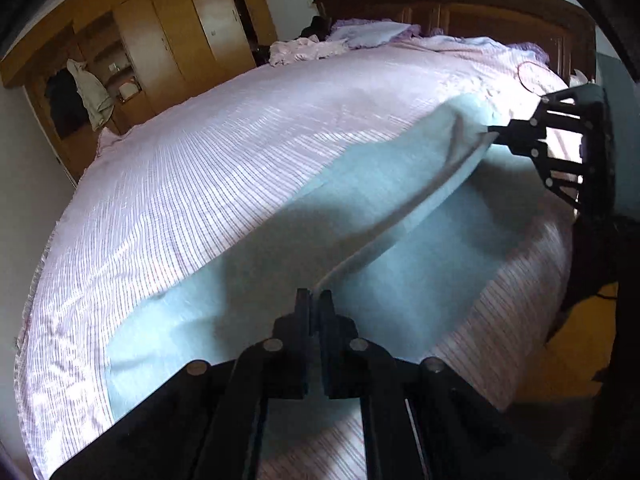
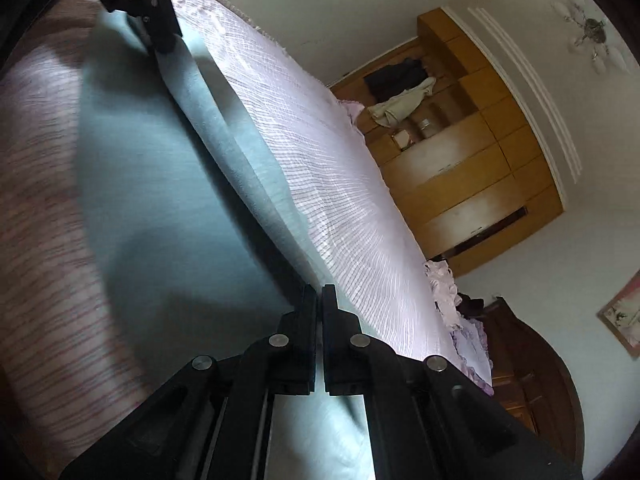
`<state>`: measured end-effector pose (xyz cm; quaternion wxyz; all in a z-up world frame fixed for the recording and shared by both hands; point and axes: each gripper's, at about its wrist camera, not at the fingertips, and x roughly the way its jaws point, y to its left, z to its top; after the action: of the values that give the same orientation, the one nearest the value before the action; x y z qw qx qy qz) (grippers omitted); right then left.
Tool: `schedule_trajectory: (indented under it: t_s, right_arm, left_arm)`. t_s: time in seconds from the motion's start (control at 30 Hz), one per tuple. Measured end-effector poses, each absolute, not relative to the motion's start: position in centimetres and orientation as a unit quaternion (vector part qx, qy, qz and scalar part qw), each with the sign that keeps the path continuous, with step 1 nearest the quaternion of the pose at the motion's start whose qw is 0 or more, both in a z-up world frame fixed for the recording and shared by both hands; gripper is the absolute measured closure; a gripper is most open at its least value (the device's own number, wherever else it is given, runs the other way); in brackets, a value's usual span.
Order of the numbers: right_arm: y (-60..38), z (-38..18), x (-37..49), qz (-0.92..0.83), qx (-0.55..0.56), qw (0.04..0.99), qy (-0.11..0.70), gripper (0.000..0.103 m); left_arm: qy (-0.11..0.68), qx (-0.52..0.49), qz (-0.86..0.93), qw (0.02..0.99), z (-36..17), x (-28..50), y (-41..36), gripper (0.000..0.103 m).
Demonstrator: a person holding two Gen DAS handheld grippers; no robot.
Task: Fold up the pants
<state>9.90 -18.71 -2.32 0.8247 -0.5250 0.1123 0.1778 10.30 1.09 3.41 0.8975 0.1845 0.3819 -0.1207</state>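
Pants (image 1: 256, 280) in a pale blue-green fabric are spread on a bed covered by a pink striped bedspread (image 1: 192, 152), with one long edge lifted off the surface and stretched taut between two black grippers. The left gripper (image 1: 314, 300) is seen at the bottom of its own view, its jaws clenched on the near end of that raised edge. The right gripper (image 1: 494, 134) is seen at the right of that view, its jaws pinched shut on the far end of the same edge, so that a fold of cloth is held above the part still lying flat. In the right wrist view, the right gripper (image 2: 318, 294) is shown closed on the cloth, and the left gripper (image 2: 164, 46) appears at the top left, gripping the other end. A wooden wardrobe (image 1: 168, 36) is visible beyond the bed, and a dark wooden headboard (image 1: 460, 4) with rumpled lilac pillows (image 1: 372, 32) is seen at its far end.
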Motion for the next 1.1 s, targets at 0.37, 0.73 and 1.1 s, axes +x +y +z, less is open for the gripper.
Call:
schedule_trajectory:
  t_s: [0.37, 0.73, 1.1]
  right_arm:
    - [-16.8, -8.7, 6.3, 0.167, -0.652, 0.732, 0.103, 0.103]
    - [-17.9, -9.4, 4.3, 0.176, -0.657, 0.723, 0.118, 0.103]
    - [-18.2, -9.1, 3.6, 0.185, -0.655, 0.722, 0.126, 0.103]
  left_arm:
    - [0.412, 0.258, -0.09, 0.869, 0.1, 7.5, -1.4, 0.099]
    - [0.437, 0.286, -0.099, 0.847, -2.4, 6.9, -1.7, 0.101]
    - [0.44, 0.303, -0.089, 0.84, -3.6, 7.1, -1.6, 0.101]
